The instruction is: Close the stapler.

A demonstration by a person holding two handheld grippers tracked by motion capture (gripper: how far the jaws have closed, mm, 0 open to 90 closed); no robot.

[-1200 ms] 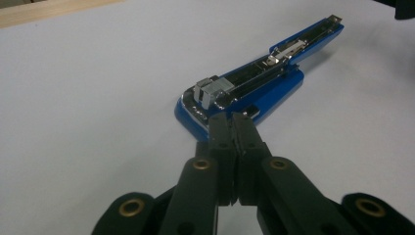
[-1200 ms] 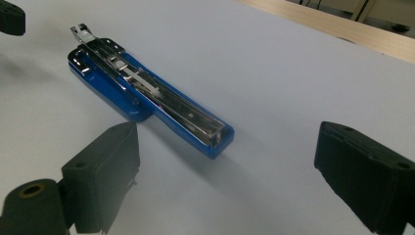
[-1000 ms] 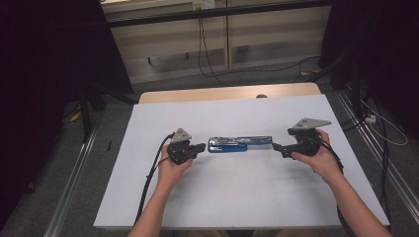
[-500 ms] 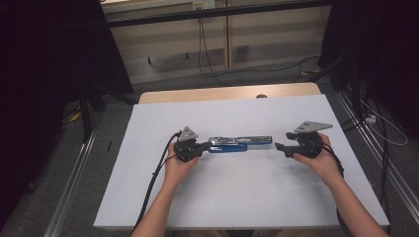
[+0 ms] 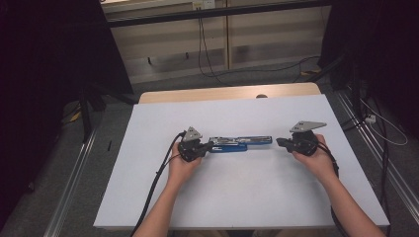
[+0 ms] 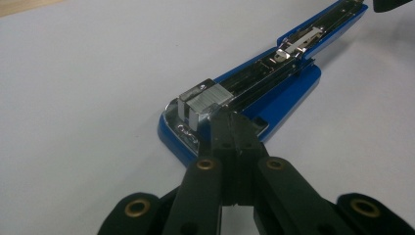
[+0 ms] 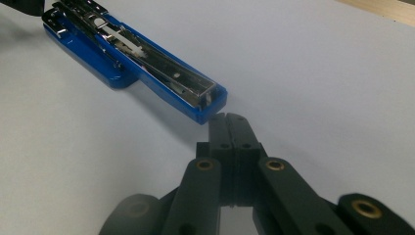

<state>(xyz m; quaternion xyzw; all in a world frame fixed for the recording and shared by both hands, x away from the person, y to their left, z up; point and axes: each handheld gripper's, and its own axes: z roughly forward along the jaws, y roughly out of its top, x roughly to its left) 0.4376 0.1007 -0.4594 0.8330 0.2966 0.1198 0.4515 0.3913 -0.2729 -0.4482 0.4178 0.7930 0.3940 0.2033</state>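
Right claw (image 5: 279,142) jaws just closed, empty, off stapler (image 5: 240,143) far end | left claw (image 5: 211,145) together, tip pressing stapler head | advice: brace head, push squarely along bench (image 5: 247,197).

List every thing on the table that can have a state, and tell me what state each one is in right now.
Blue stapler: swung fully open, lying flat on the white table, staple channel exposed.
Left tool: shut, tips at the stapler's metal head; whether it pinches anything cannot be told.
Right tool: jaws just closed, shut on nothing, tips just short of the stapler's far end.
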